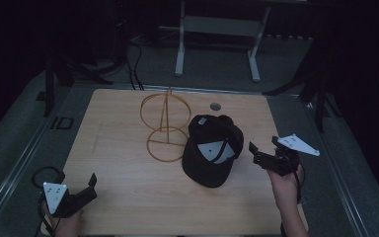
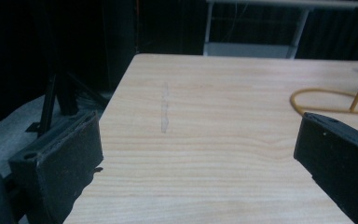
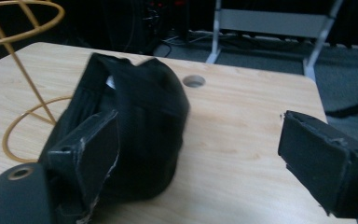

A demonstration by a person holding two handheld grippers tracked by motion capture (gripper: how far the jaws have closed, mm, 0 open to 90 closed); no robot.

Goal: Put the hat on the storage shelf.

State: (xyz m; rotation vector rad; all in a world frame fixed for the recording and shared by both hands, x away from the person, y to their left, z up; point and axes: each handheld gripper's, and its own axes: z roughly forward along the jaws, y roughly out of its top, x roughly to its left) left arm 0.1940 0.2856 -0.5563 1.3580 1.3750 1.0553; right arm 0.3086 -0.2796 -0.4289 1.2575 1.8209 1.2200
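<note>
The right gripper (image 1: 265, 151) hangs with its jaws spread wide and nothing between them, just right of a black cap (image 1: 211, 149) that lies upside down on the table (image 1: 123, 173). Its own view brings the cap (image 3: 135, 126) up close, just past its left jaw, and shows a round hole (image 3: 194, 81) in the table beyond. The left gripper (image 1: 90, 186) is likewise parted and empty, low at the near left corner, well apart from the cap. Ahead of it to the right stands a yellow wire stand (image 1: 166, 126); its own view catches only the base ring (image 2: 326, 100) and bare wood between the jaws.
</note>
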